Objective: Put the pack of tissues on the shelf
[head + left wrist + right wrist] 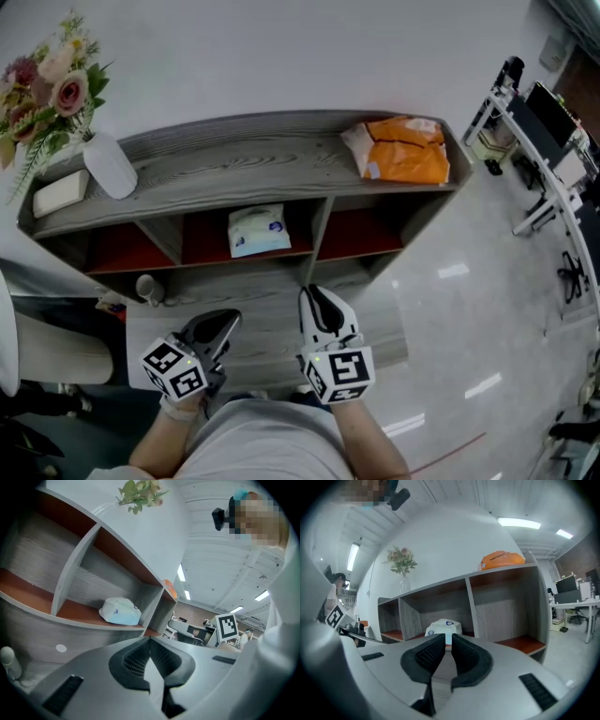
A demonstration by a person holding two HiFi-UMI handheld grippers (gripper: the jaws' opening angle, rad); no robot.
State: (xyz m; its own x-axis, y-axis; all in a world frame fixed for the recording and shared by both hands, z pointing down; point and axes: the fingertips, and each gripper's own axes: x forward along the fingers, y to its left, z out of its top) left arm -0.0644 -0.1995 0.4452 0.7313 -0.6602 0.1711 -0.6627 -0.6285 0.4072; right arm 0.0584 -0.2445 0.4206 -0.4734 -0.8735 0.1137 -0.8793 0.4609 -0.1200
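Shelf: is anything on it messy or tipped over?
Nothing much. The orange bag lies crumpled on top of the shelf, at its right end. The vase stands upright, and the tissue pack lies in the middle compartment.

This is an open-plan office or lab room. To the right of the right tongs (315, 294) a glossy pale floor (450, 319) mirrors the ceiling strip lights (519, 523). White-framed worktops (539, 183) there carry dark monitors (553, 111), with an office chair (577, 616) just beside. A brown brick wall (581, 555) closes that far side. Ahead of the left tongs (229, 321) a grey wood-grain shelf unit (234, 159), a vase of flowers (110, 167) on top, stands against a plain white wall (281, 56).
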